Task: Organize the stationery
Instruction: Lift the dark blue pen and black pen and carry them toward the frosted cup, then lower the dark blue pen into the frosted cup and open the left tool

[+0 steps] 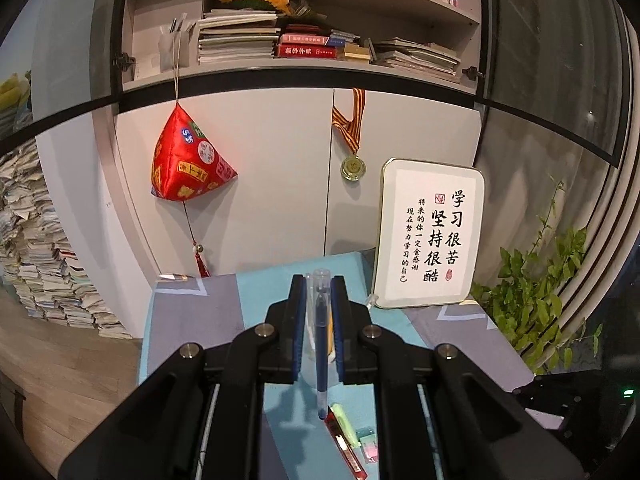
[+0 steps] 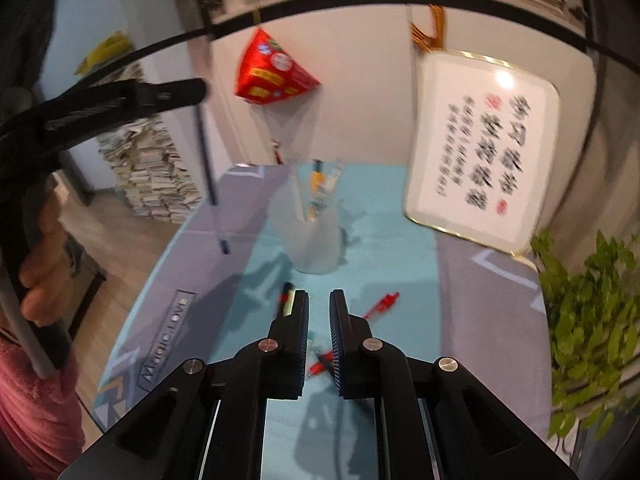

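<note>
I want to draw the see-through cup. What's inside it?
In the cup stand a white stick-like thing and a few pens, one with a yellow part. The picture is blurry, so their exact number and the cup's bottom stay unclear.

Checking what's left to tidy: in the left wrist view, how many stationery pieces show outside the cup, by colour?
Blue: 1, pen held in the left tool
Red: 1, pen-like piece
Light green: 1, highlighter
Pink and green: 1, small block
Total: 4
</note>
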Demonstrator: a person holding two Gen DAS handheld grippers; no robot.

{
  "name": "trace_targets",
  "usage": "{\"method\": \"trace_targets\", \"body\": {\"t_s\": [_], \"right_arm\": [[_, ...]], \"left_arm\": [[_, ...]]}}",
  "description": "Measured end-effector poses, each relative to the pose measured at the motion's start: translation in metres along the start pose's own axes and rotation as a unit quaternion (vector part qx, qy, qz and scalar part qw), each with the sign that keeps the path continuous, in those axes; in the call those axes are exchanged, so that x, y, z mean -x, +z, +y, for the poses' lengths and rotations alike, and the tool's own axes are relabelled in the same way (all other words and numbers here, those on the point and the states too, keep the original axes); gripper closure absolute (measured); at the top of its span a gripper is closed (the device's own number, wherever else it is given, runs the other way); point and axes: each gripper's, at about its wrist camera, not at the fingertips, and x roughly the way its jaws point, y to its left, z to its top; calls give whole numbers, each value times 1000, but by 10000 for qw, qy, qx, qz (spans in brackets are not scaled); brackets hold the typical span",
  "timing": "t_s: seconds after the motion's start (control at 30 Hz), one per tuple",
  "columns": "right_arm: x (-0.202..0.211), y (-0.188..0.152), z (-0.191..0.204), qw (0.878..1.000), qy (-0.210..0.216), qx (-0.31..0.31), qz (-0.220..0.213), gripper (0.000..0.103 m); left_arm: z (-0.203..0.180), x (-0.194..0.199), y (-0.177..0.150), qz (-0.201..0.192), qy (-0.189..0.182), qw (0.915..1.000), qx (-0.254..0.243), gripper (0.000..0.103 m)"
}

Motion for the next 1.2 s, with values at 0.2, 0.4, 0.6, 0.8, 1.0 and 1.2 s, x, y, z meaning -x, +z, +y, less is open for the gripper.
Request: {"method": "trace_targets", "body": {"t_s": [0.2,0.4,0.6,0.8,1.0,1.2], "right_arm": [[-30,-45,-34,9944,-423,163,957,92],[-40,-97,-41,9844,-106,847,1537,81],[-45,-109,-48,9852,-6,863,1481,73],[-42,-110,-40,9853,28,1106,1305,85],[-8,-94,-48,9958,366,508,673,92],[29,-69,-60,9989,446,-85,147,93]], "left_arm": [[2,1,0,-28,10,10000,-2,93],[2,2,-9,35,-12,10000,-7,93],[3,3,-18,139,-8,9999,75,93],[7,14,-27,142,49,9998,127,93],[11,21,-36,186,44,9997,146,92],[10,24,-43,206,-1,9997,154,92]]}}
